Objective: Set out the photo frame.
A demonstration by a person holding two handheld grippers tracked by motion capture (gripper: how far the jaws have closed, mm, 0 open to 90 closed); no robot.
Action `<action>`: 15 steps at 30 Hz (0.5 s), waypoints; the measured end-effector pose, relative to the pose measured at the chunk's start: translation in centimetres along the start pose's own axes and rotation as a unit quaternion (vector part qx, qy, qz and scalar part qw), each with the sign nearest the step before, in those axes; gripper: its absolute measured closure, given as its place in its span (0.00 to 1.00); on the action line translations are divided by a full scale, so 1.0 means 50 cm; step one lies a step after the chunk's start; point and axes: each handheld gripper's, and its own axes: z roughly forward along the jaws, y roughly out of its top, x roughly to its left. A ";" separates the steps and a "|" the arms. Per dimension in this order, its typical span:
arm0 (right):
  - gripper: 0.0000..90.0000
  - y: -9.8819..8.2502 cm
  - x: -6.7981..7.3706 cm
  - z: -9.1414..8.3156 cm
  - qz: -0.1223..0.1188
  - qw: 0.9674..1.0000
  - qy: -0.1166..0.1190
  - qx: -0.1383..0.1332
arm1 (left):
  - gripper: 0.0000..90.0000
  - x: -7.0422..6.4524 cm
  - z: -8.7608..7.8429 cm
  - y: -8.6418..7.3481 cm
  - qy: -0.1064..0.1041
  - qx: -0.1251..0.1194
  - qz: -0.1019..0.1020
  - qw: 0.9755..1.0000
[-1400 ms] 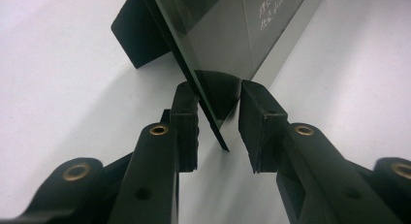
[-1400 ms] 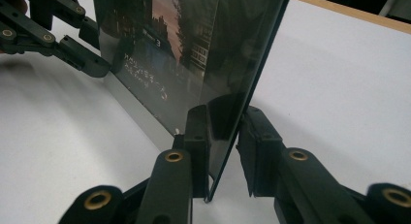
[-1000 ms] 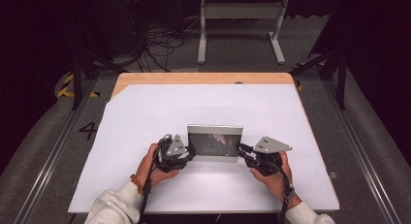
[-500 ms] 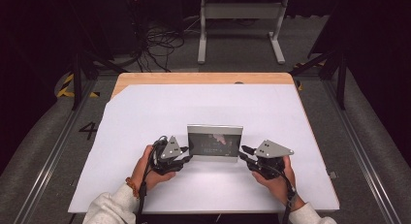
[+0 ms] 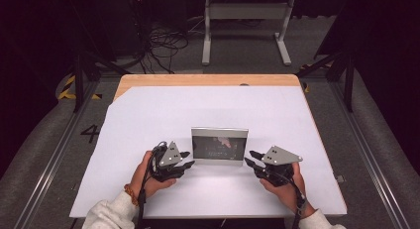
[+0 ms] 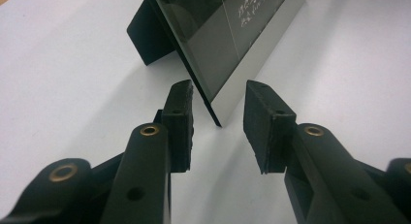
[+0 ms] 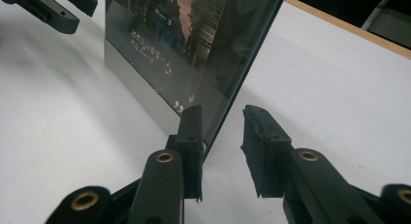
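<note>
Standing upright near the worktop (image 5: 148,115) centre, the frame (image 5: 219,146) leans back slightly on its rear stand (image 6: 148,32); glass front w/ dark print faces the person; silver border along the bottom edge.

Left tongs (image 5: 184,159): positioned at frame's left edge, held in left hand (image 5: 148,172); jaws apart, having just been opening; in the left gripper view the frame's lower corner sits in the gap betw. the pads (image 6: 178,112), clear of both, no pad contact; tips (image 6: 217,105) point along the frame edge, low to the worktop.

Right tongs (image 5: 252,158): positioned at frame's right edge, held in right hand (image 5: 282,187); jaws apart, likewise just been opening; in the right gripper view the frame edge (image 7: 228,83) lies betw. the pads, close against the left-hand pad (image 7: 191,132); contact there cannot be told; right-hand pad stands clear; gap midpoint (image 7: 222,136) sits just off the frame's corner.

Frame rests on the worktop under its own support; neither tongs clamps it. White sheet covers the worktop; wood strip (image 5: 208,80) exposed along far edge. Left tongs also visible top-left in the right gripper view (image 7: 58,10), beyond the frame.
</note>
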 end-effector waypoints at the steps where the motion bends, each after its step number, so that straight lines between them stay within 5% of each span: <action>1: 0.75 -0.002 -0.001 -0.002 0.000 1.000 -0.001 0.000 | 0.71 -0.001 -0.004 -0.003 0.000 0.000 0.001 1.000; 15: 0.64 -0.021 -0.003 -0.018 -0.009 1.000 -0.004 0.012 | 0.62 -0.009 -0.031 -0.031 0.010 0.000 0.001 1.000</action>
